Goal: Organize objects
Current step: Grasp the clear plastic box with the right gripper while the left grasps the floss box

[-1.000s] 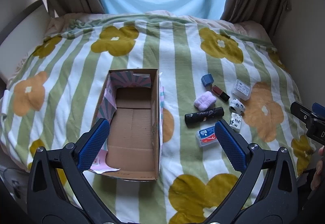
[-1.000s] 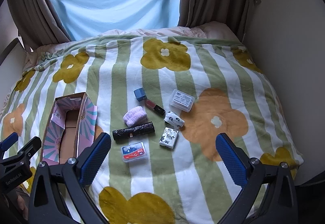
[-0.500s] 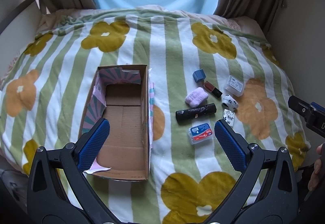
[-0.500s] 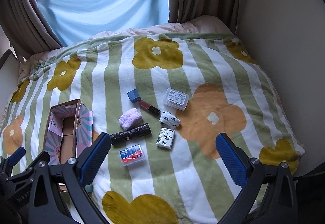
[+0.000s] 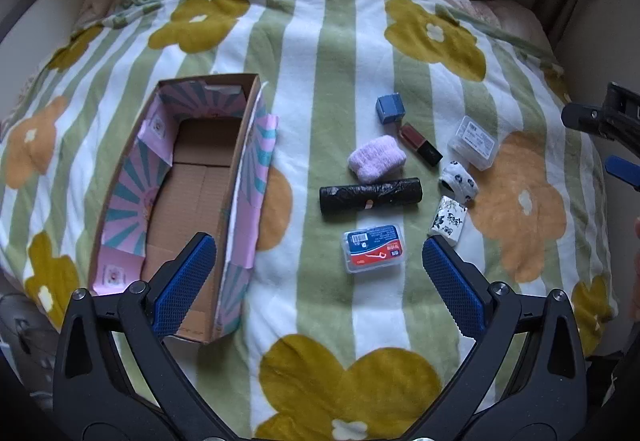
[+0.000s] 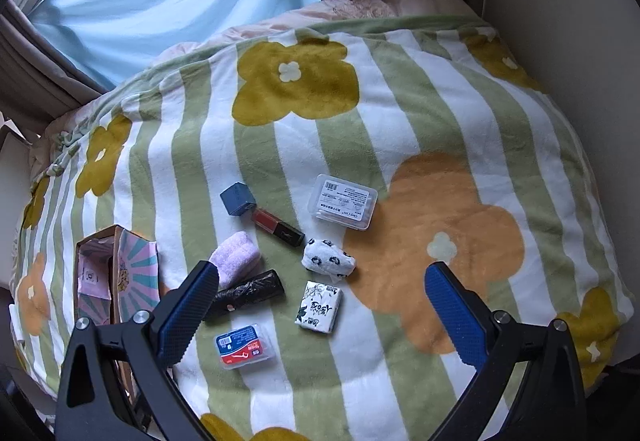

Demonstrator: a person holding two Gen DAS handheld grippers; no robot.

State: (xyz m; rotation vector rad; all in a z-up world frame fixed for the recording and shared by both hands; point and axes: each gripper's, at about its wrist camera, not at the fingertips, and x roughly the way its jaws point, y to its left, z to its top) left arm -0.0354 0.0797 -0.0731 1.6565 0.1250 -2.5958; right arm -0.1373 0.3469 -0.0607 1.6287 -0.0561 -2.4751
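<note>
Both claws, left [image 5: 318, 265] and right [image 6: 320, 293], are spread apart and empty above a bed [image 6: 440, 121]. Small items lie clustered beside an open cardboard box [image 5: 192, 201], including a black roll [image 5: 370, 195].

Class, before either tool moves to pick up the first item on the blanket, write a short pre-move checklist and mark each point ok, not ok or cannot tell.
1. Left tool open and holding nothing: ok.
2. Right tool open and holding nothing: ok.
3. Cardboard box open at the top, bare floor showing, ready to receive items: ok.
4. Items lie apart enough for a grip: not ok for all; the pink sock touches the black roll, and the blue cube touches the red lipstick.
5. Floss-pick case lies free and nearest the left tool: ok.
6. Blanket firm enough to press on: cannot tell.
</note>
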